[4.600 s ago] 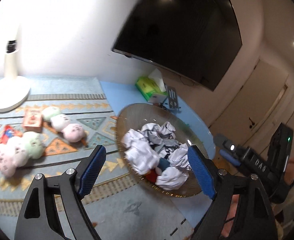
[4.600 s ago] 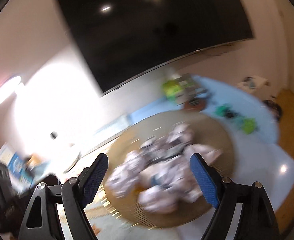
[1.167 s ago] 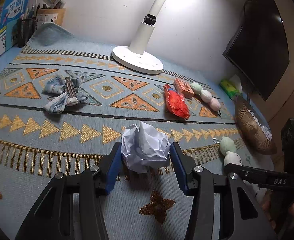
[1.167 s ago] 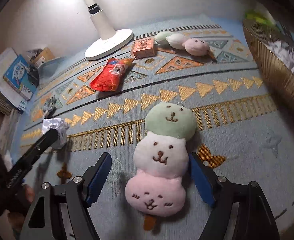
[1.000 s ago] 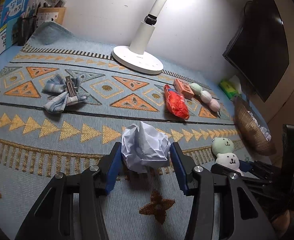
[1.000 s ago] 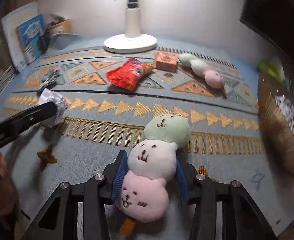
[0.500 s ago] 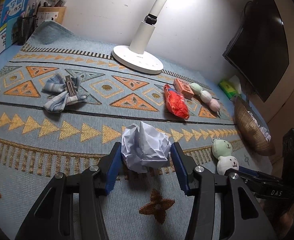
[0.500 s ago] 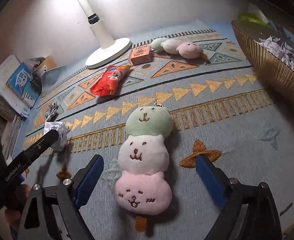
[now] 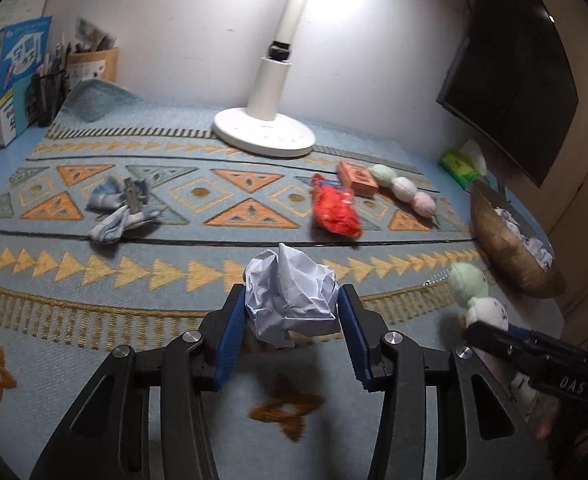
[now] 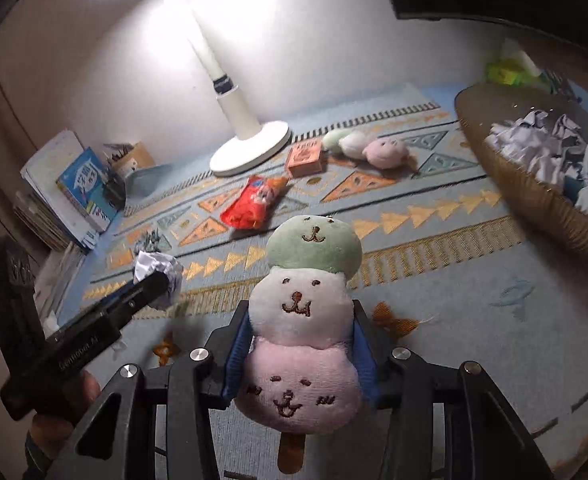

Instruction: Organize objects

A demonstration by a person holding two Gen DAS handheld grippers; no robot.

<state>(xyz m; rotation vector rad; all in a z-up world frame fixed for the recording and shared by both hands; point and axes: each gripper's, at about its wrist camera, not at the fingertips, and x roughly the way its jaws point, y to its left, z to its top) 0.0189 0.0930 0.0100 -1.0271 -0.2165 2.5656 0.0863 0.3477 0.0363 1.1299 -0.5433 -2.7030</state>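
Paper ball between closing left tool pads

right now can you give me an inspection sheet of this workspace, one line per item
surface: patterned blue and orange rug over a light blue top.
job's things: crumpled paper ball between the left pads; three-ball plush skewer between the right pads; woven basket already holds crumpled paper.
clutter: second plush skewer, orange box, red snack packet, blue cloth with a clip, green tissue box.
grippers: left hand-held gripper closing on the paper ball; right hand-held gripper closing on the plush skewer.
cables: nothing seen.
surroundings: lit white desk lamp, books and a pen holder at the left, dark screen on the wall.
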